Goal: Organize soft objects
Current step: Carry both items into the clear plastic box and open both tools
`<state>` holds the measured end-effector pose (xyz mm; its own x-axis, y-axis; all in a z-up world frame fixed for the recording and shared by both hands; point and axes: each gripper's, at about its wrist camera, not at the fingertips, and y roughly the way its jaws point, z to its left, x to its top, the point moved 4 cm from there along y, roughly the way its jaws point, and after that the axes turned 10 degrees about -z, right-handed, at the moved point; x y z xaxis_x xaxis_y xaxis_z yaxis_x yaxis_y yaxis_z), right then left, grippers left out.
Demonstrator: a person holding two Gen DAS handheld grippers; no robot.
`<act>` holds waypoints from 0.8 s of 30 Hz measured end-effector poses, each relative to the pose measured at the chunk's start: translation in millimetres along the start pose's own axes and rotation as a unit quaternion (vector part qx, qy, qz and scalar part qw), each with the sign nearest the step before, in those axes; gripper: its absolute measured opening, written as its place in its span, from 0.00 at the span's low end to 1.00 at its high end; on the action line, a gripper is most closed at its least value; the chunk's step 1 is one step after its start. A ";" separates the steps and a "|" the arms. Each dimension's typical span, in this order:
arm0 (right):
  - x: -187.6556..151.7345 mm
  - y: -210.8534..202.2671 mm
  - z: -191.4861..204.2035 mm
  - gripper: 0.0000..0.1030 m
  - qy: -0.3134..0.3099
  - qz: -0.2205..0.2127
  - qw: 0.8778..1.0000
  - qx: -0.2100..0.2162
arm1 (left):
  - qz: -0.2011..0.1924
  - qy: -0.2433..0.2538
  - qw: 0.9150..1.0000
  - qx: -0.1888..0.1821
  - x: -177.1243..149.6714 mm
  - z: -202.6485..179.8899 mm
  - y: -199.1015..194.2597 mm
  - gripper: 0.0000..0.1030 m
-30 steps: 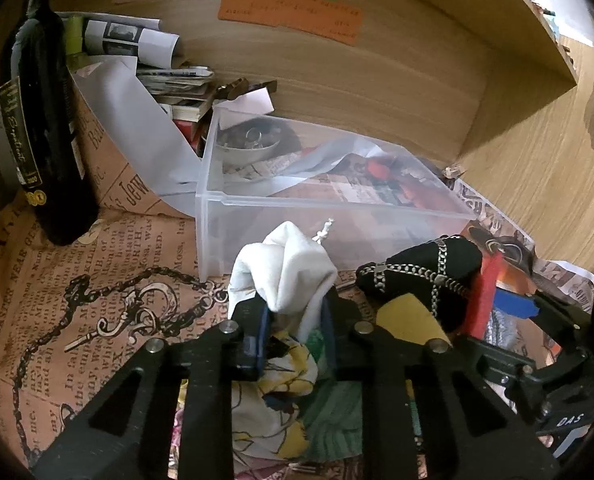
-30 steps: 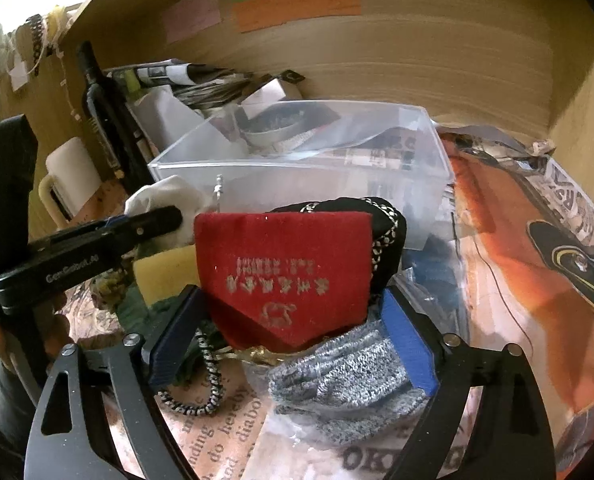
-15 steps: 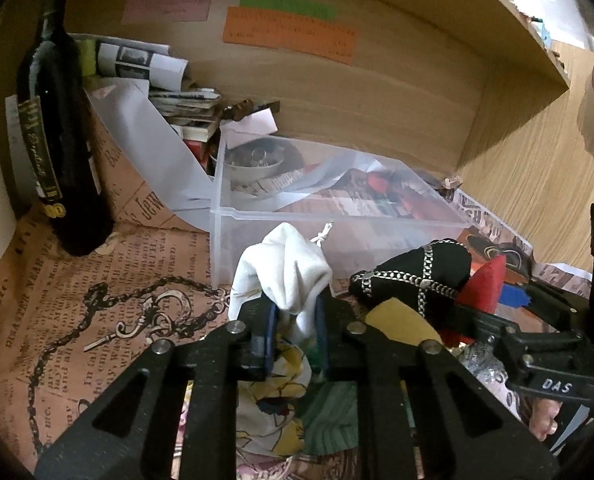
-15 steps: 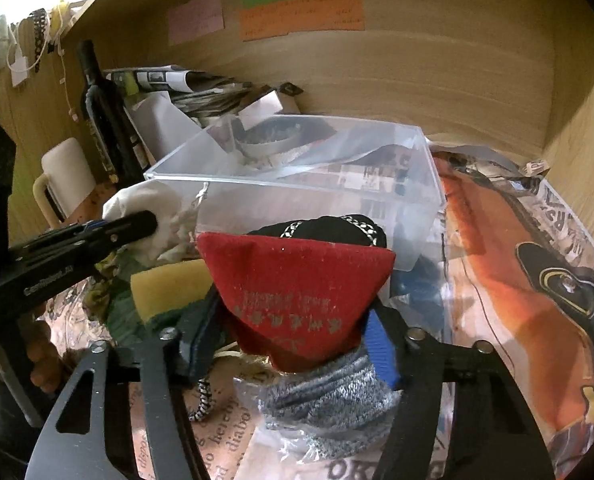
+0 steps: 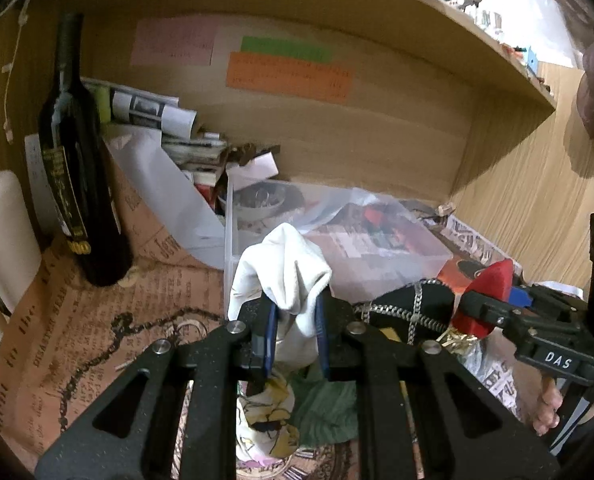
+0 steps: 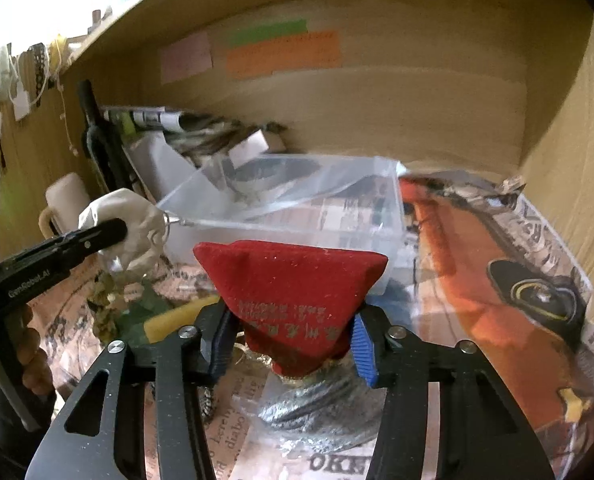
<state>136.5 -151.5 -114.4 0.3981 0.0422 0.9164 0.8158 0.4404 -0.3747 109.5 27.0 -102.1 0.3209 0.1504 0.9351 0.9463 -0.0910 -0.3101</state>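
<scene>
Two claws each hold a soft thing just near the clear plastic bin (image 5: pixel 337 252). The left claw (image 5: pixel 295 334) is closed tight on a white cloth pouch (image 5: pixel 281 276). The right claw (image 6: pixel 293 340) is closing, its pads pressing a red fabric pouch (image 6: pixel 293 280) between them. Below on the desk (image 5: pixel 77 340) lie a green cloth (image 5: pixel 325 404), a yellow sponge (image 6: pixel 177 318) and a grey knitted piece (image 6: pixel 317 404).

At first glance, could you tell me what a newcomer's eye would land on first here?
Probably the red pouch, between the closing jaws of the right gripper, in front of the clear plastic bin. Next, the white cloth pouch pinched in the left gripper, and the dark wine bottle standing at far left.
</scene>
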 end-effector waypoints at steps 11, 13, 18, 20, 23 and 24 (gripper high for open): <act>52.7 -11.3 -7.2 0.45 0.002 -0.075 0.997 0.007 | -0.028 0.009 1.000 -0.008 33.7 -6.4 4.6 0.16; 62.7 -7.8 -9.4 0.45 0.002 -0.086 0.996 0.005 | -0.028 0.014 0.999 -0.008 39.6 -7.6 9.7 0.16; 77.9 5.8 -14.4 0.45 -0.009 -0.093 0.996 0.000 | -0.018 0.018 1.000 -0.016 51.7 -10.3 28.2 0.16; 81.3 16.0 -17.8 0.46 -0.017 -0.087 0.996 -0.005 | -0.008 0.019 1.000 -0.019 54.0 -10.8 37.4 0.16; 82.8 32.7 -21.3 0.46 -0.030 -0.073 0.997 -0.013 | 0.014 0.024 0.999 -0.024 54.9 -12.3 55.0 0.16; 82.4 38.8 -24.2 0.46 -0.033 -0.066 0.997 -0.015 | 0.023 0.027 0.999 -0.024 54.1 -12.4 62.3 0.16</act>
<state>211.1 -152.6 -56.8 0.2585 0.0446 0.9650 0.8722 0.4186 -0.2530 185.3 17.3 -68.7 0.3606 0.0922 0.9281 0.9272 -0.1437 -0.3460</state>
